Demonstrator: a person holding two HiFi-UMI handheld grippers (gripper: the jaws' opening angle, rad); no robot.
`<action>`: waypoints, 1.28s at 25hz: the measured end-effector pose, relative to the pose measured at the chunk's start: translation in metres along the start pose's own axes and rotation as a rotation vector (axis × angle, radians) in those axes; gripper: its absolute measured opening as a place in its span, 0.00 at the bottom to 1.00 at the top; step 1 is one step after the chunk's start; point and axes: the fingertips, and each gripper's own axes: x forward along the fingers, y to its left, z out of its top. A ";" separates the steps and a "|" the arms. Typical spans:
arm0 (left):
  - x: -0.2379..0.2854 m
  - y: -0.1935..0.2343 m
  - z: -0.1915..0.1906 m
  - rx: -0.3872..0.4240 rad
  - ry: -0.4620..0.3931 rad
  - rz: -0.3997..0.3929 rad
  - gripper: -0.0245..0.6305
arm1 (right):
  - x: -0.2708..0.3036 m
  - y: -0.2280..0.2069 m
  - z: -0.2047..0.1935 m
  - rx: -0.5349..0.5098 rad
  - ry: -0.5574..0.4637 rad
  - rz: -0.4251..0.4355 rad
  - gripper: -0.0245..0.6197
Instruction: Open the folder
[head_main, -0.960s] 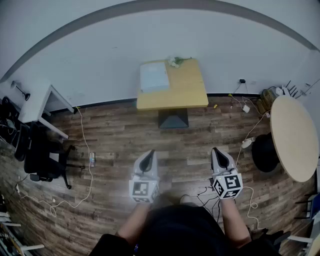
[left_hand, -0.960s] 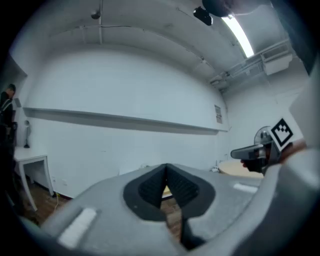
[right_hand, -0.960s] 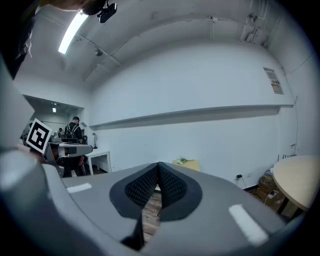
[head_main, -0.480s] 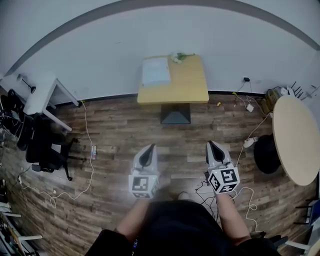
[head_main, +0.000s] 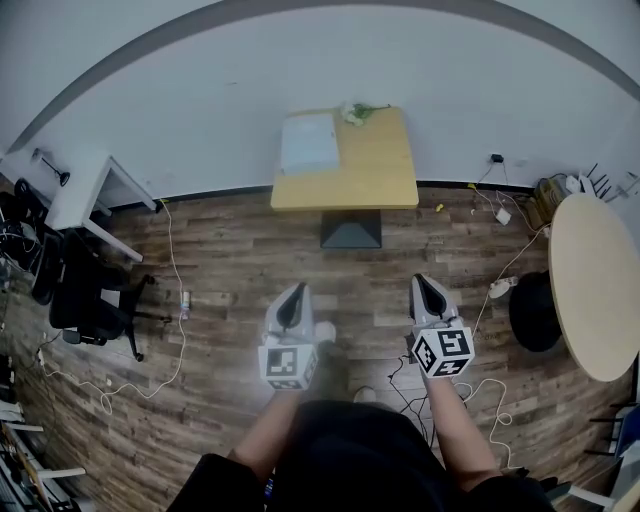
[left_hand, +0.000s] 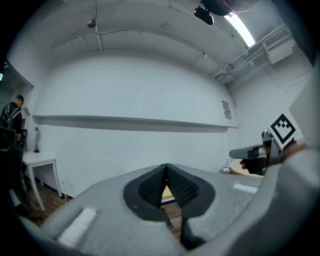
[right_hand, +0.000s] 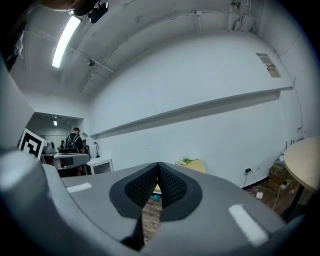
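Both forearms are reaching forward, left gripper (head_main: 295, 292) and right gripper (head_main: 421, 284) level, jaws together, empty; the folder (head_main: 309, 143) is lying well ahead on the table (head_main: 375, 172), at its left side, long axis pointing toward the wall (head_main: 200, 105).

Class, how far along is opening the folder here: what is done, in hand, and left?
Done: nothing; the folder lies flat, seemingly closed, on the yellow table. In hand: nothing; the left gripper and right gripper have shut, empty jaws, over the floor, short of the table. Left: approach, grip the cover, open it.
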 end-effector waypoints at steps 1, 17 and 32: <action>0.009 0.006 -0.001 -0.001 0.000 0.001 0.04 | 0.012 -0.004 0.001 -0.015 0.003 -0.006 0.04; 0.201 0.175 -0.027 -0.076 0.053 0.014 0.04 | 0.255 -0.021 0.004 -0.067 0.104 -0.046 0.04; 0.343 0.283 -0.025 -0.045 0.050 -0.121 0.04 | 0.409 0.012 -0.004 -0.079 0.189 -0.040 0.04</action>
